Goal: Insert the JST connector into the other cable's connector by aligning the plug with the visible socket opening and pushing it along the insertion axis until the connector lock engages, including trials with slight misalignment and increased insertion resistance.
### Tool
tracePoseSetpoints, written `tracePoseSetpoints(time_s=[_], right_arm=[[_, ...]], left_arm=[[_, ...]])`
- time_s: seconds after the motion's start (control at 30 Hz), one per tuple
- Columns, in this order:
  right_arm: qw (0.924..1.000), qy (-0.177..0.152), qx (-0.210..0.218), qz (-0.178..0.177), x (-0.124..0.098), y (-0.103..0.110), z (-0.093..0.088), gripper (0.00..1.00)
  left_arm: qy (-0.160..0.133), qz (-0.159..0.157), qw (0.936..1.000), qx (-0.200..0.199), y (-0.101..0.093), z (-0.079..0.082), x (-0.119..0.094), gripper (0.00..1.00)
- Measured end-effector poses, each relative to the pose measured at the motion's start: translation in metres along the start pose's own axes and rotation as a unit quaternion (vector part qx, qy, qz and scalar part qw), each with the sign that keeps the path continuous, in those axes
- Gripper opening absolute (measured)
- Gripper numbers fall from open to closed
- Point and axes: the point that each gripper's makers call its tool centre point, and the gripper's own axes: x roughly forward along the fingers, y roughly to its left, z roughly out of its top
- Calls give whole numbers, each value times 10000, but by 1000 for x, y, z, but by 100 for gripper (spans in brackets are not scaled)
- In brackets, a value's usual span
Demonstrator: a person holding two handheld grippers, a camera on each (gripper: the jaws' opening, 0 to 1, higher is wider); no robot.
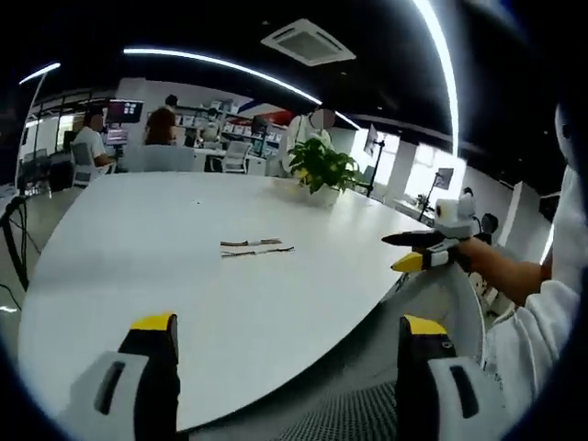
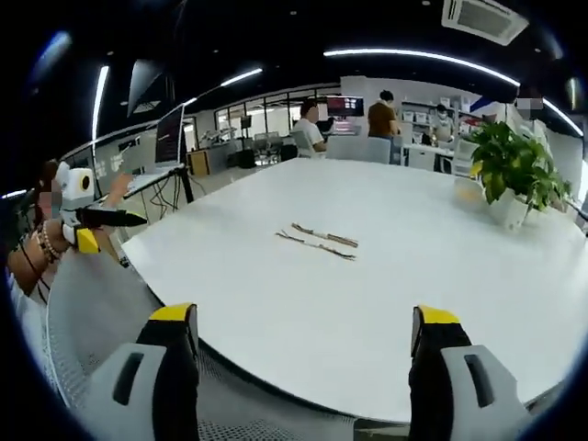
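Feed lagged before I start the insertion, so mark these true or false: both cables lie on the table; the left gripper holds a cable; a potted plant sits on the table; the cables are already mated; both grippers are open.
1. Both cables lie on the white table. True.
2. Left gripper holds a cable. False: it is empty.
3. A potted plant sits on the table. True.
4. Cables are mated. False: they lie side by side, apart.
5. Left gripper and right gripper are open. True.
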Motion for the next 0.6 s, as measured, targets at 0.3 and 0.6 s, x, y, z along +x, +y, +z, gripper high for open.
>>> tracePoseSetpoints(time_s=[0.3, 0.6], right_arm=[[9997, 248, -58, -25, 12, -3, -14, 95], [9991, 361, 216, -86, 15, -10, -22, 93]], left_arm=[[117, 295, 9985, -452, 18, -14, 10, 99], [320, 655, 9945, -755, 35, -28, 15, 99]])
